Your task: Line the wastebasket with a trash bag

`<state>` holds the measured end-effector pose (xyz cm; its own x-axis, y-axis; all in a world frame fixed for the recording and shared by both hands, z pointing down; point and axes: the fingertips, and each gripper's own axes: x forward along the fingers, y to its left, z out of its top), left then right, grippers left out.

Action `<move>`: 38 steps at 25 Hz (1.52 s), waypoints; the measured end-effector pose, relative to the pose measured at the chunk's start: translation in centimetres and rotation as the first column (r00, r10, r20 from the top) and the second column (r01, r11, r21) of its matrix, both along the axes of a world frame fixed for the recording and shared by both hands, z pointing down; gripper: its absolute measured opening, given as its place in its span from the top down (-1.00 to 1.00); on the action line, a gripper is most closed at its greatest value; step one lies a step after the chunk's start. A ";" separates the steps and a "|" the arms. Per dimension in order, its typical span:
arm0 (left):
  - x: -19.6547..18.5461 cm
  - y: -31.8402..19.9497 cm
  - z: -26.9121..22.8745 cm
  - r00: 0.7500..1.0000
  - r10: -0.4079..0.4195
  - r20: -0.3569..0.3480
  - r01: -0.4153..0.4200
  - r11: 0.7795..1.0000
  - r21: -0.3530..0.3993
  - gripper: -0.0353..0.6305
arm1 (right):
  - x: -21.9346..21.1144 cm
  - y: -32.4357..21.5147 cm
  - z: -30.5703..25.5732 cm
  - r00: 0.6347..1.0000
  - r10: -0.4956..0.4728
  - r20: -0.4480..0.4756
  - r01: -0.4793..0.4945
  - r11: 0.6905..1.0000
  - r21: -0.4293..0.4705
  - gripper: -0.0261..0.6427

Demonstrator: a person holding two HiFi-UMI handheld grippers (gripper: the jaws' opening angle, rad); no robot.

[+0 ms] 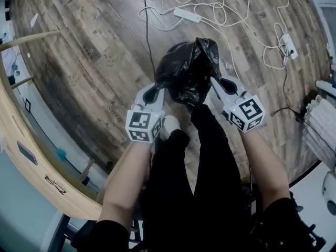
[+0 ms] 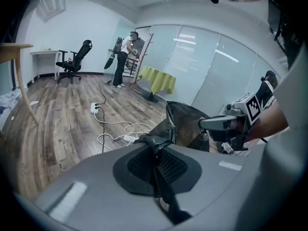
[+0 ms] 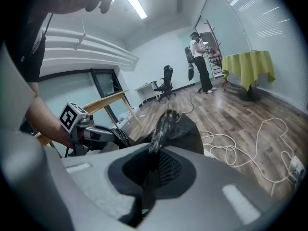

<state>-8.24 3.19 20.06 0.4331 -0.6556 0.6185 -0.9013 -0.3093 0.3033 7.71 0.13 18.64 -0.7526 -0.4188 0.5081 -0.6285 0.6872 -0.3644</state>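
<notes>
Well, the person stands over the wood floor [image 1: 79, 62] with a pair of tongs in each hand. The left tongs [image 1: 157, 90] and the right tongs [image 1: 216, 82] are each clamped shut on a pinch of the black trash bag [image 1: 186, 70] at its rim.

Looking down from the person's head, the bag hangs between the two, just ahead of the feet. Its bulk lies at about 2 o'clock from the left tongs and 10 o'clock from the right. The rim is drawn out along a line from 9 to 3 o'clock, and from the left tongs' side the mouth gapes a little.

I cannot make out the wastebasket. If it stands under the bag, the film hides it.

Both hands sit about equally close to the bag, so I judge neither leads. The next move seems to depend on keeping that 9-to-3 stretch and bringing the open mouth down squarely.

A white cable [image 1: 220, 7] with power strips sprawls at 12 o'clock beyond the bag, apart from it.
</notes>
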 end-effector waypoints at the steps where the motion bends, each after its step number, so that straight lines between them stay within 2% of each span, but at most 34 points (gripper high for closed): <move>1: -0.1 -0.1 0.7 1.000 0.002 0.000 -0.002 1.000 0.002 0.88 | 0.0 0.0 0.8 1.000 -0.001 -0.006 0.001 1.000 0.000 0.92; 15: -3.0 -1.0 10.9 1.000 0.020 0.023 -0.020 0.999 0.036 0.88 | 0.7 -1.8 10.8 1.000 0.020 -0.019 -0.019 0.999 0.042 0.92; 21: -3.4 -1.6 13.8 0.998 0.057 0.022 -0.059 0.993 0.099 0.88 | 2.1 -2.1 14.6 0.999 0.035 -0.026 -0.033 0.996 0.080 0.92; 24: -2.7 -1.8 14.5 0.992 0.126 0.000 -0.124 0.979 0.162 0.88 | 2.6 -2.8 15.6 0.999 0.049 0.000 -0.049 0.992 0.117 0.92; 28: -2.4 -2.2 15.3 0.980 0.198 -0.013 -0.187 0.944 0.273 0.88 | 3.4 -3.4 17.5 0.998 0.060 0.022 -0.063 0.982 0.178 0.92; 31: -2.5 -2.4 15.9 0.975 0.222 -0.004 -0.208 0.920 0.332 0.88 | 3.9 -2.9 19.4 0.999 0.038 0.022 -0.042 0.974 0.222 0.92; 34: -3.0 -3.2 17.2 0.970 0.240 0.023 -0.231 0.898 0.375 0.88 | 4.8 -3.6 20.8 0.998 0.056 0.041 -0.065 0.967 0.248 0.92; 38: -4.0 -4.4 18.5 0.979 0.204 0.000 -0.185 0.887 0.423 0.88 | 5.0 -4.7 21.9 0.996 0.077 0.043 -0.085 0.963 0.257 0.92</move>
